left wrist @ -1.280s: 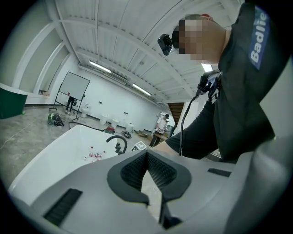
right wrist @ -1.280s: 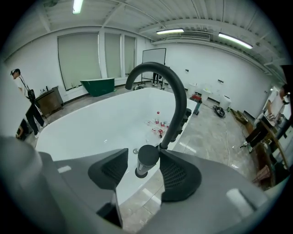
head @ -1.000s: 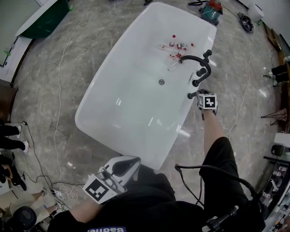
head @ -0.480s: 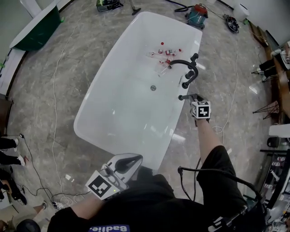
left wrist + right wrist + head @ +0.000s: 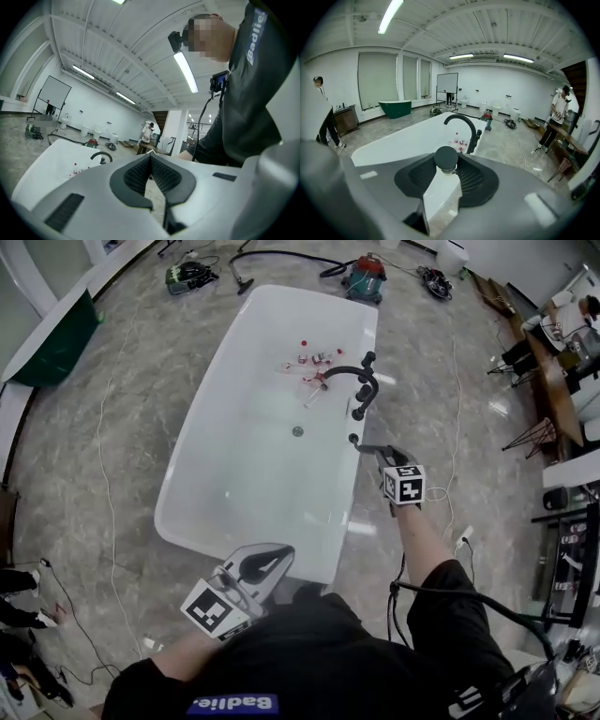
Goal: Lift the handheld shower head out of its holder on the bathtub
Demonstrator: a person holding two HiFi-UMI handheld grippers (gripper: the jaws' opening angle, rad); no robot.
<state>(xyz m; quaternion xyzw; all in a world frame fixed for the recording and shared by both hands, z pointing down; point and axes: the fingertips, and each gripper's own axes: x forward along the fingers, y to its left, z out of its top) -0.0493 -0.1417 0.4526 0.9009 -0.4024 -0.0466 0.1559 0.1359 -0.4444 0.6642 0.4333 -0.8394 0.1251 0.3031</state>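
- left gripper (image 5: 150, 159): just off the near end of the bathtub (image 5: 349, 493), close to the body. Jaws are pressed together with nothing in them. It's spare here, so park it outside the tub's near end where it can't snag anything.
- right gripper (image 5: 377, 454): over the bathtub's right rim, roughly mid-length, pitched downward. Jaws are clamped around the shower head (image 5: 446, 157); the round black head sits between the pads, near their tips.
- shower head: held just above and outside the tub's right rim. The holder itself is hidden under the gripper, so I can't confirm the handle end is fully clear of it. My read is that it's mostly out.
- doing it well: pull straight up along the holder's axis, away from the rim, with no sideways lever until the lower end is seen free. The grip is tip-heavy on a round part, so it could pivot or slip. Hold the clamp firm and move slowly.
- hose: not clearly visible. Expect drag toward the rim, so allow slack before swinging away from the tub.
- faucet (image 5: 361, 381): black arc further along the same right rim. Lift outward from the tub, not along the rim toward it.
- bottles (image 5: 314, 360): small red-capped ones inside the tub at its far end. They're out of the path.
- vacuum (image 5: 364, 277): on the floor past the tub's far end, so irrelevant.
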